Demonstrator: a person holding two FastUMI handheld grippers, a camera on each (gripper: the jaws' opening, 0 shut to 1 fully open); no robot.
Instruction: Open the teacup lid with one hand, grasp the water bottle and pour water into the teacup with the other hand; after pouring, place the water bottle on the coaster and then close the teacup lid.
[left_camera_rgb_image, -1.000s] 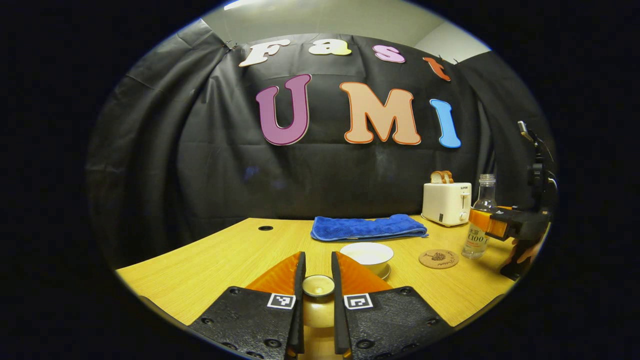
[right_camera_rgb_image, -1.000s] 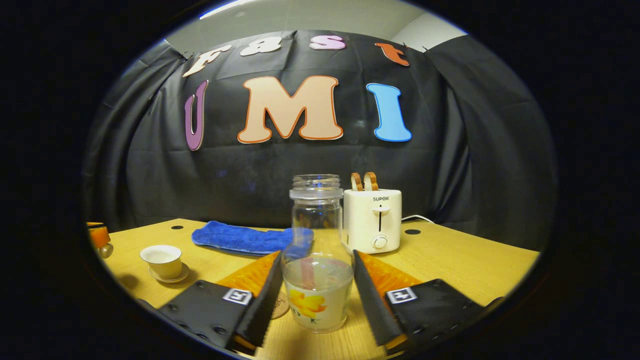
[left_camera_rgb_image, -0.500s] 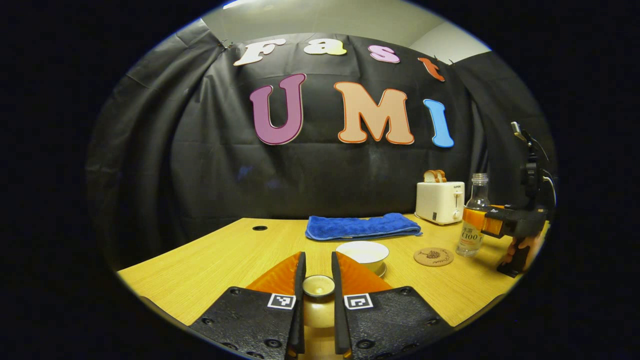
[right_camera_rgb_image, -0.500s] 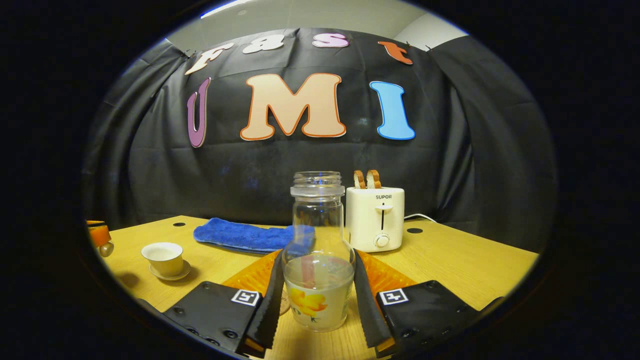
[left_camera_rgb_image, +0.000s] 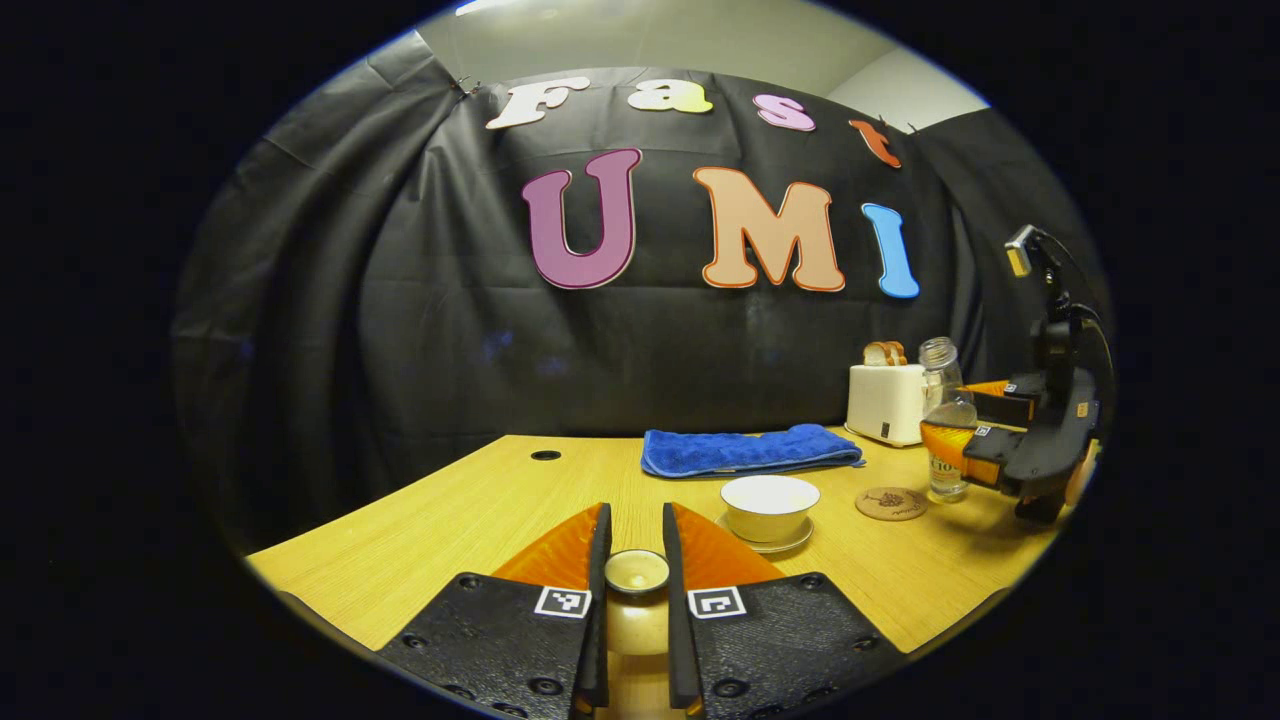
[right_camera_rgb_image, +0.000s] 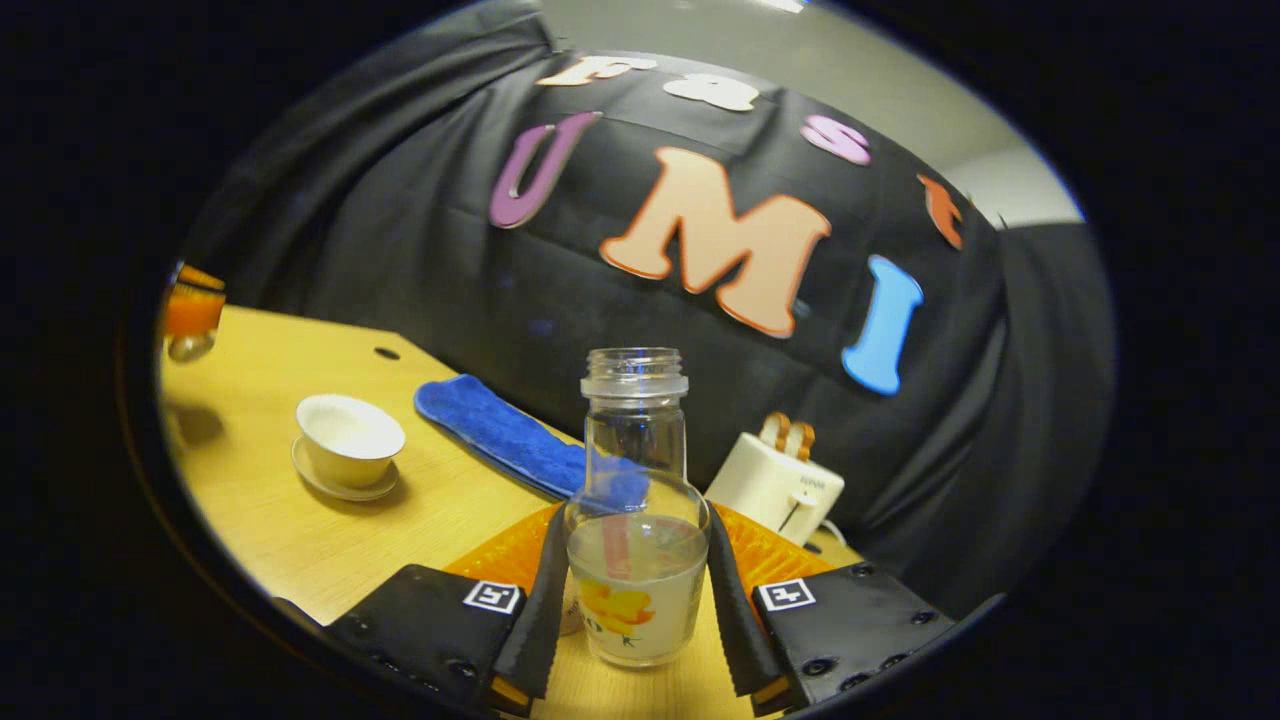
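Observation:
My left gripper (left_camera_rgb_image: 634, 530) is shut on the knob of the cream teacup lid (left_camera_rgb_image: 637, 572), held above the table's near side. The uncovered white teacup (left_camera_rgb_image: 769, 503) stands on its saucer just beyond, and shows again in the right gripper view as teacup (right_camera_rgb_image: 350, 438). My right gripper (right_camera_rgb_image: 633, 520) is shut on the clear water bottle (right_camera_rgb_image: 635, 570), which holds a little water and has no cap. In the left gripper view the bottle (left_camera_rgb_image: 943, 400) leans in the right gripper (left_camera_rgb_image: 975, 445), right of the round cork coaster (left_camera_rgb_image: 891, 502).
A folded blue towel (left_camera_rgb_image: 750, 450) lies behind the teacup near the wall. A white toaster (left_camera_rgb_image: 885, 400) with bread slices stands at the back right, also toaster (right_camera_rgb_image: 780, 485). The wooden table (left_camera_rgb_image: 450, 520) has bare room on its left half.
The right gripper's fingers closed onto the bottle, then rolled to one side with it, and the bottle now leans. The left gripper keeps the lid in the same hold.

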